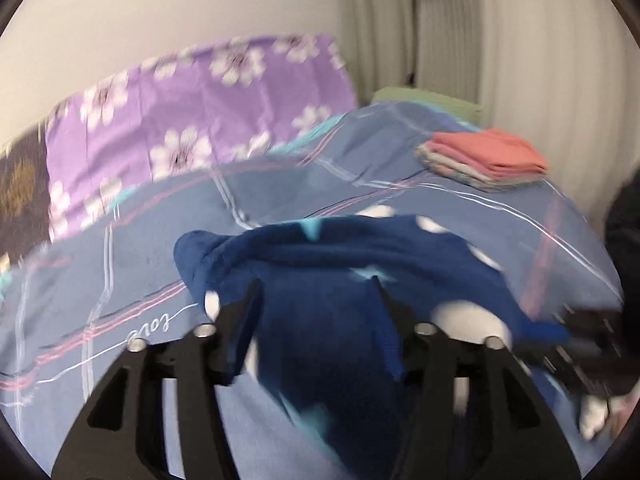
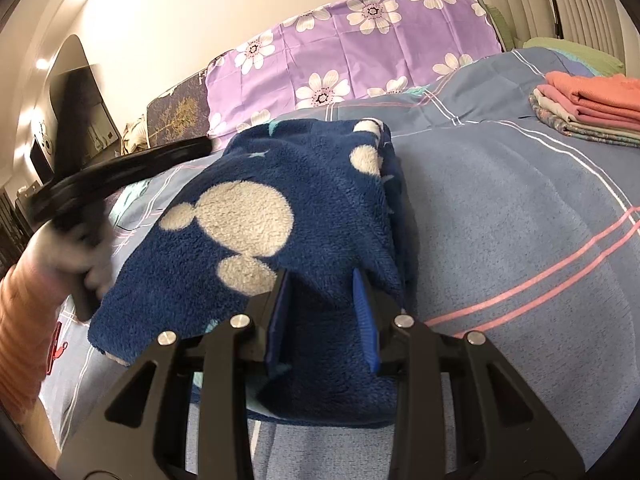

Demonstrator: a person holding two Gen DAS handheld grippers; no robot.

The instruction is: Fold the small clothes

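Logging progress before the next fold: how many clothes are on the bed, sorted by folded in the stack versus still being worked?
Folded in the stack: at least 4 layers, exact count unclear
Being worked: 1, the blue fleece garment
Total: at least 5

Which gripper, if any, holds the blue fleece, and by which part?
The right gripper pinches the fleece at its near edge. The left gripper stands open over it, holding nothing.
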